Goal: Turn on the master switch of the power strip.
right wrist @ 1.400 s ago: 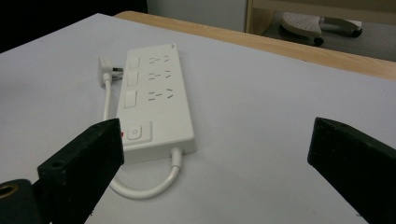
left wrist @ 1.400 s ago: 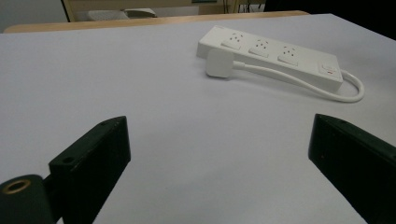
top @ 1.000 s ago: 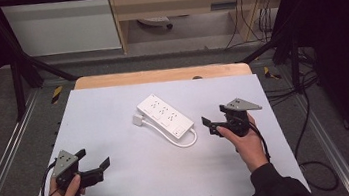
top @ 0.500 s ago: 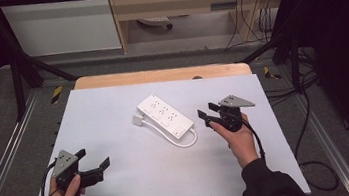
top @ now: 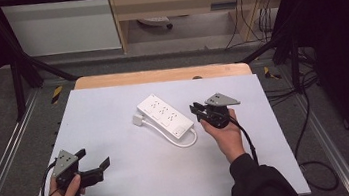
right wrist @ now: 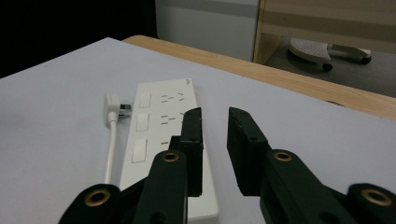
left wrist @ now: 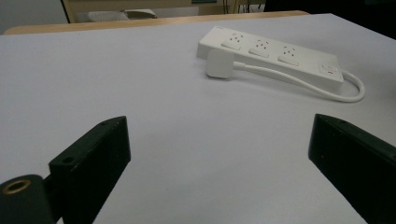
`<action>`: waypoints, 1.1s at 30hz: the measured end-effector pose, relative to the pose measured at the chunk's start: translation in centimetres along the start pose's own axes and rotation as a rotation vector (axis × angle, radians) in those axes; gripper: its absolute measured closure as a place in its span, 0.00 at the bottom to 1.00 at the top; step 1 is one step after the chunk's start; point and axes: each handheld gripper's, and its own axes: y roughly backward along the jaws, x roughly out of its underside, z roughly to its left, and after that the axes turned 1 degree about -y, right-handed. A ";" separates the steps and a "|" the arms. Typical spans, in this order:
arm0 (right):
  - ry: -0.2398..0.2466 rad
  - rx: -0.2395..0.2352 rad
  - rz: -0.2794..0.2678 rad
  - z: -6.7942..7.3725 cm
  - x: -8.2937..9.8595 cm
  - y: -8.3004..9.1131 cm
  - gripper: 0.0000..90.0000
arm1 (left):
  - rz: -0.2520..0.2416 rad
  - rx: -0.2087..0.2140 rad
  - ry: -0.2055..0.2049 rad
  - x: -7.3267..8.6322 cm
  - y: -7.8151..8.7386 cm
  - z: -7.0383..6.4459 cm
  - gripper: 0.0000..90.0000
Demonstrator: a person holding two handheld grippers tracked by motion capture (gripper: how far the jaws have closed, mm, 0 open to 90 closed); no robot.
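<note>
High view showed the white power strip (top: pixel 165 117) lying slantwise near the table's (top: pixel 113 105) middle, its plug (top: pixel 137 120) resting beside it. The right gripper (top: pixel 195 109) hovered just beside its near end, jaws narrowly parted, empty. The left gripper (top: pixel 95 163) sat near the front-left corner, jaws wide.

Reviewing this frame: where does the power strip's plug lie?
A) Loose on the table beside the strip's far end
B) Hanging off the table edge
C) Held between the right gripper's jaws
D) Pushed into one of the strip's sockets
A: the plug lies on the table next to the power strip, prongs out of any socket, while the right gripper holds nothing.
</note>
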 end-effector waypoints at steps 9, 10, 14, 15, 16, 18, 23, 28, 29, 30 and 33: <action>0.007 -0.027 0.015 0.4 0.2 -1.2 0.97 | -0.003 0.001 -0.003 0.0 0.0 0.0 0.06; 0.008 -0.031 0.019 0.4 0.2 -1.3 0.98 | -0.002 0.000 -0.003 0.0 0.0 0.0 0.06; 0.019 -0.041 0.027 0.7 0.2 -1.8 1.00 | -0.003 0.002 -0.006 0.0 0.0 -0.1 0.06; 0.022 -0.044 0.029 0.8 0.2 -1.9 1.00 | -0.003 0.002 -0.006 0.0 0.0 -0.1 0.06; 0.029 -0.047 0.036 1.0 0.2 -2.2 1.00 | -0.004 0.002 -0.006 0.0 0.0 -0.1 0.06; 0.027 -0.053 0.042 1.2 0.1 -2.4 1.00 | -0.004 0.002 -0.007 0.0 0.0 0.0 0.06; 0.020 -0.061 0.055 1.4 0.1 -2.9 1.00 | -0.005 0.003 -0.011 0.0 0.0 0.0 0.06; 0.029 -0.070 0.076 1.9 0.1 -3.6 1.00 | -0.004 0.004 -0.012 0.0 0.0 0.0 0.06; 0.030 -0.070 0.081 2.0 0.2 -3.7 1.00 | -0.004 0.004 -0.012 0.0 0.0 0.0 0.06; 0.030 -0.070 0.081 2.0 0.2 -3.7 1.00 | -0.004 0.004 -0.012 0.0 0.0 0.0 0.06; 0.032 -0.074 0.090 2.1 0.2 -4.0 1.00 | -0.003 0.002 -0.011 0.0 0.0 0.0 0.06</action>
